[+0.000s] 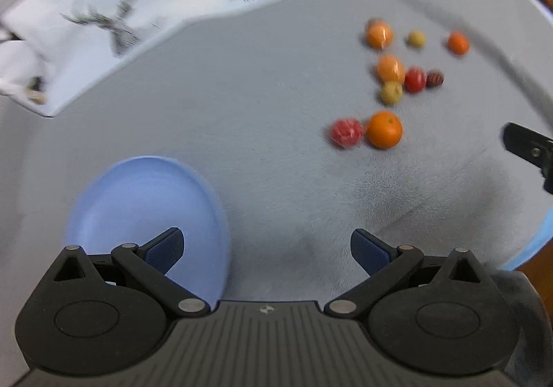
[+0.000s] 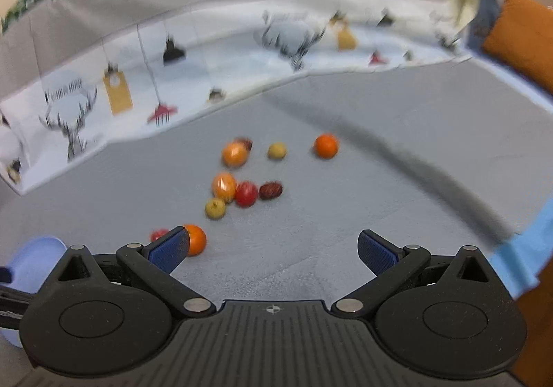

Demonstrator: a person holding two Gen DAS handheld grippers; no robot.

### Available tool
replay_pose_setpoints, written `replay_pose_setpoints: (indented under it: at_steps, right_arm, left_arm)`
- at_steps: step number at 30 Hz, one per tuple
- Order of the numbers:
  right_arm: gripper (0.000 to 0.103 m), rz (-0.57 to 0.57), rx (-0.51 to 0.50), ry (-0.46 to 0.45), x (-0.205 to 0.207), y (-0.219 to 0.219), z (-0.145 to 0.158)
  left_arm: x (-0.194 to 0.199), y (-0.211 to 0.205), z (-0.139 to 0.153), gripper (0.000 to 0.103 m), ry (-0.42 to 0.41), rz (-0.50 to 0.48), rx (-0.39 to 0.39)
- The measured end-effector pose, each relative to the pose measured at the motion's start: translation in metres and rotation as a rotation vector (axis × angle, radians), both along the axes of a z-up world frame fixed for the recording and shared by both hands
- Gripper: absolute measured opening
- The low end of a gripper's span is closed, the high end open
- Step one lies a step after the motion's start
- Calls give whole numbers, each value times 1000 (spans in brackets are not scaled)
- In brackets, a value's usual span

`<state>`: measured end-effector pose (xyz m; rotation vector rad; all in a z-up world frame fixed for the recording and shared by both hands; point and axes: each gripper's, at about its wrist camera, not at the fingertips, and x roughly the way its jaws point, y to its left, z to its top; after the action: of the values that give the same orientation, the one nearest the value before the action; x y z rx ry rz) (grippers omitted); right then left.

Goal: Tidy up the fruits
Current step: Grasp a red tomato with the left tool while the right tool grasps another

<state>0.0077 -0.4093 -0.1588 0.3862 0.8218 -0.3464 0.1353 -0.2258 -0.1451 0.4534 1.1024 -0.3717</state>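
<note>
Both tools empty, jaws spread: left tool (image 1: 266, 250), right tool (image 2: 273, 250). Round pale-blue plastic plate (image 1: 138, 200) sits bare under your left tool at 9 o'clock. No fruit sorted yet, I'd say. Nearest fruit: round orange (image 1: 384, 130) touching red fruit (image 1: 346, 132), 1 o'clock on the grey cloth-covered desk (image 1: 262, 131). Others beyond. Next: reach fwd w/ right tool, straddle the orange, close.

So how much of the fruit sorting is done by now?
It looks barely begun. The blue plate shows no fruit on it, and the fruits, like the big orange and the red one beside it, lie loose on the grey cloth. Nothing is in hand: the left hand-held gripper and right hand-held gripper are both open. All the sorting remains.
</note>
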Motion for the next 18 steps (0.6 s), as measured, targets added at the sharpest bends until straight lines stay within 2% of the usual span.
replay_pose_setpoints:
  at_steps: [5, 8, 11, 14, 16, 18]
  right_arm:
    - [102, 34, 125, 137, 55, -11, -58]
    - [102, 19, 150, 170, 85, -17, -82]
    - [102, 14, 58, 142, 108, -14, -90]
    - [101, 33, -23, 118, 127, -8, -98]
    - [88, -13, -97, 129, 128, -1, -99]
    - [75, -72, -107, 117, 126, 4, -98]
  left_arm:
    - [43, -28, -40, 103, 73, 22, -23]
    - [62, -43, -54, 103, 46, 20, -20]
    - [77, -58, -69, 103, 33, -15, -4]
    - [87, -64, -69, 103, 50, -23, -43]
    - [92, -65, -68, 103, 57, -27, -49]
    - [94, -65, -68, 103, 52, -33, -60]
